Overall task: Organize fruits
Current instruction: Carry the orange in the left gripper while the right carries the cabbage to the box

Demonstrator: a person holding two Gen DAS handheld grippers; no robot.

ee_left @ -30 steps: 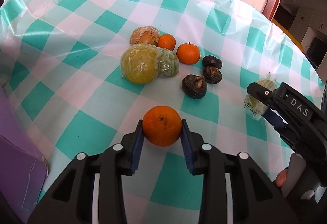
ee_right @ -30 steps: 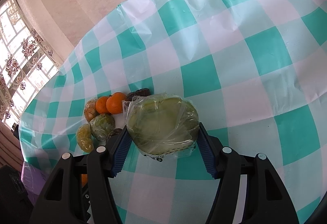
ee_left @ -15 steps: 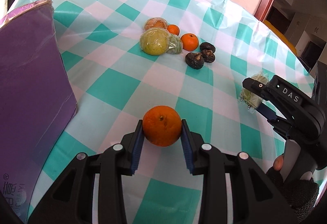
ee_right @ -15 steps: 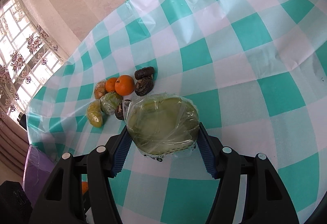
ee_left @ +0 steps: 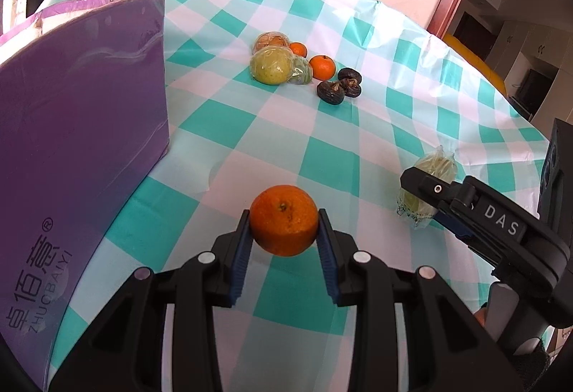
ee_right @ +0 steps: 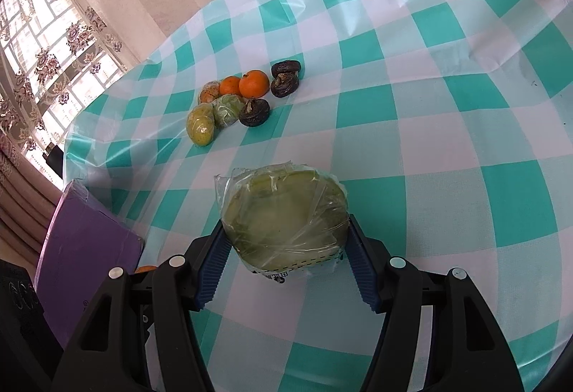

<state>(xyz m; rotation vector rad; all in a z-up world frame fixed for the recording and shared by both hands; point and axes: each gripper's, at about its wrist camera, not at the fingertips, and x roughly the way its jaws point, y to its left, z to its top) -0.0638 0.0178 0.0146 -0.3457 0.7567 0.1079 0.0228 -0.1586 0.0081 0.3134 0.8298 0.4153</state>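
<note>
Orange fruit (ee_left: 283, 219) clamped between blue pads of left gripper (ee_left: 283, 241), held above checked tablecloth (ee_left: 322, 155). Wrapped green fruit (ee_right: 286, 222) squeezed in right gripper (ee_right: 286, 248), also above cloth. Further out, beside left gripper: purple box (ee_left: 78, 127) standing on the cloth. Well apart toward the far edge: cluster of two small oranges (ee_left: 321, 67), wrapped yellow-green fruit (ee_left: 271, 65), three dark wrinkled fruits (ee_left: 331, 92), lying close together.
</note>
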